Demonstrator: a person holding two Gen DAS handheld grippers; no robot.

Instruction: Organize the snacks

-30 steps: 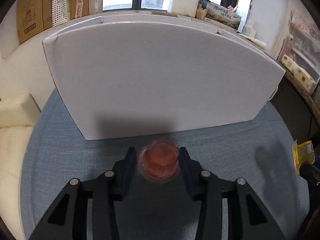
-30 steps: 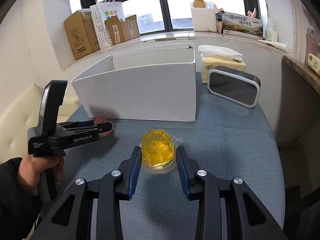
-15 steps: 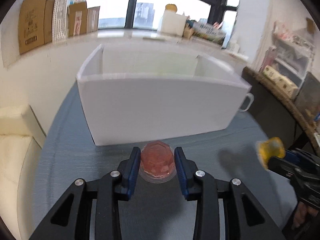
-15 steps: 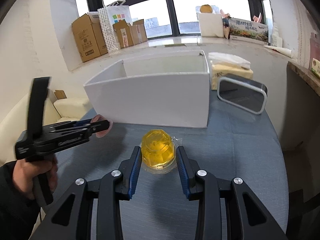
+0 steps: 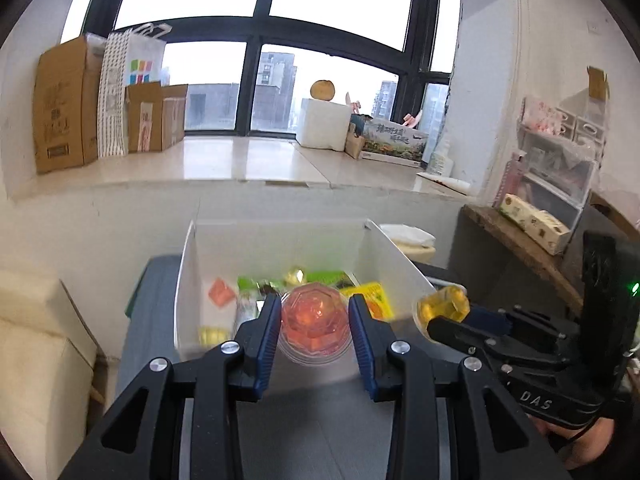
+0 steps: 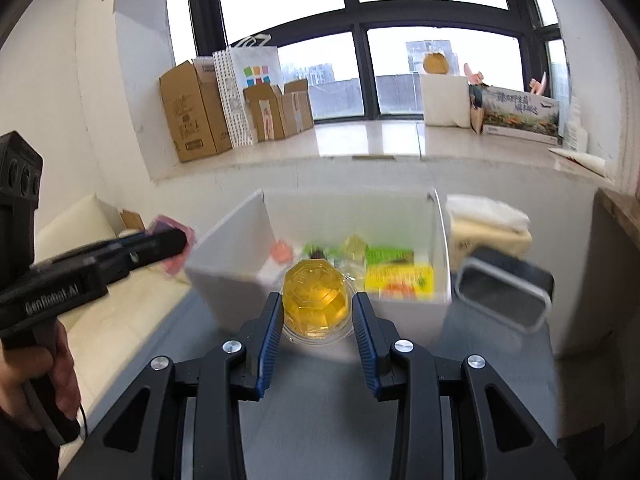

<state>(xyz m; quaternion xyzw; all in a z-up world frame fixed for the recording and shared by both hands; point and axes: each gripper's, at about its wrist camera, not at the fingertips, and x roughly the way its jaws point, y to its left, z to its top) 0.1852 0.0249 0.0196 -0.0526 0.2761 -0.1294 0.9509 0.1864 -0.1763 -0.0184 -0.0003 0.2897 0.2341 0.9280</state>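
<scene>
My left gripper (image 5: pixel 314 326) is shut on a red jelly cup (image 5: pixel 314 322) and holds it in the air before the near wall of the white box (image 5: pixel 188 276). My right gripper (image 6: pixel 316 310) is shut on a yellow jelly cup (image 6: pixel 316 300), also raised in front of the white box (image 6: pixel 236 280). The box holds several snack packets, green, yellow and orange (image 6: pixel 400 276). The right gripper with its yellow cup (image 5: pixel 442 308) shows at the right of the left wrist view. The left gripper (image 6: pixel 176 242) with its red cup shows at the left of the right wrist view.
The box stands on a table with a grey-blue cloth (image 6: pixel 320 432). A grey-rimmed dark object (image 6: pixel 504 300) and a tissue pack (image 6: pixel 488 220) lie right of the box. A cream sofa (image 6: pixel 80 232) is to the left. Cardboard boxes (image 6: pixel 192 112) line the windowsill.
Both grippers have risen with their jelly cups from table level to above the box's rim, so the snacks inside have come into view. Both cups stay gripped.
</scene>
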